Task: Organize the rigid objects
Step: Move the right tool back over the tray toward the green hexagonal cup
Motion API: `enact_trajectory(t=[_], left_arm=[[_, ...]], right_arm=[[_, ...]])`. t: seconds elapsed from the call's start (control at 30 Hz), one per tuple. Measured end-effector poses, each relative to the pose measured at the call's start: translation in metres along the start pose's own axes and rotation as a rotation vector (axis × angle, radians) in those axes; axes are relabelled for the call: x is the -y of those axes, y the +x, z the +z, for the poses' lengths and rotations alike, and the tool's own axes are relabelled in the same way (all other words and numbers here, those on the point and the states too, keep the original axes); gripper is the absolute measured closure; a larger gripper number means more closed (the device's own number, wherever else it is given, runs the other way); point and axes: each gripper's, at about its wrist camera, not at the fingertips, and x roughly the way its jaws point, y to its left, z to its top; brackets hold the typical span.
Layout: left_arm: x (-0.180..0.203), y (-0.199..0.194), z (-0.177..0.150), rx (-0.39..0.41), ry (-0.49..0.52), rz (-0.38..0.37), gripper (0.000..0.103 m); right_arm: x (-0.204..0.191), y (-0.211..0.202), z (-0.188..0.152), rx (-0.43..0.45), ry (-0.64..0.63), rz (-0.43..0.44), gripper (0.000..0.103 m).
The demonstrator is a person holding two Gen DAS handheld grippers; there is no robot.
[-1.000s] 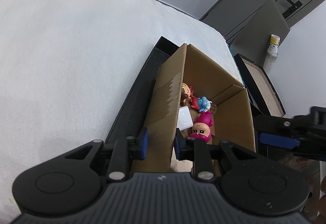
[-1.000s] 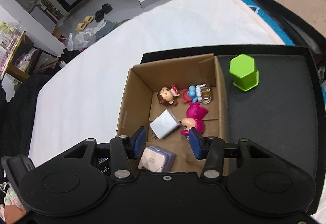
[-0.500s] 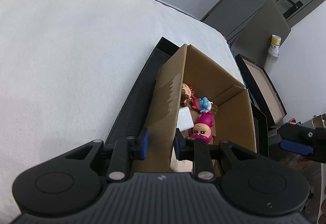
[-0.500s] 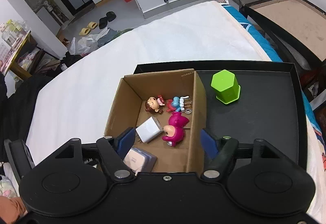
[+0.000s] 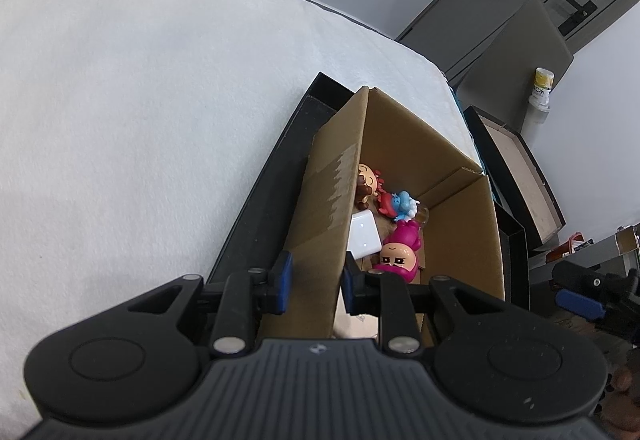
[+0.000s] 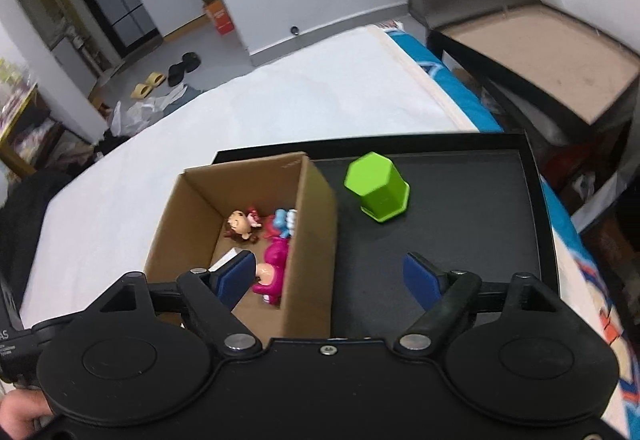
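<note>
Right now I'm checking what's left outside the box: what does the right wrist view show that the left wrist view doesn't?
Only the right wrist view shows the green hexagonal cup, upside down on the black tray, beside the box; the right gripper's jaws are opening, holding nothing. Only the left wrist view shows the left gripper clamped on the cardboard box wall. Both show the pink figurine inside.

left tongs [image 5: 314, 282] clamped shut; right tongs [image 6: 330, 278] opening, nothing gripped.
</note>
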Motion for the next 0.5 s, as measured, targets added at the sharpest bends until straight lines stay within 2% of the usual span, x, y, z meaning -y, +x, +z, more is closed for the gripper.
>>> enact_trajectory(t=[0.17,0.5], left_arm=[[0.007,0.001,-0.001,0.003,0.044,0.024,0.079],[0.007,0.009,-0.003,-0.010,0.052,0.050,0.079]], right_arm=[[0.016,0.000,-0.004,0.033,0.024,0.010,0.023],[0.051,0.012,-0.021,0.103,0.100,0.051,0.023]])
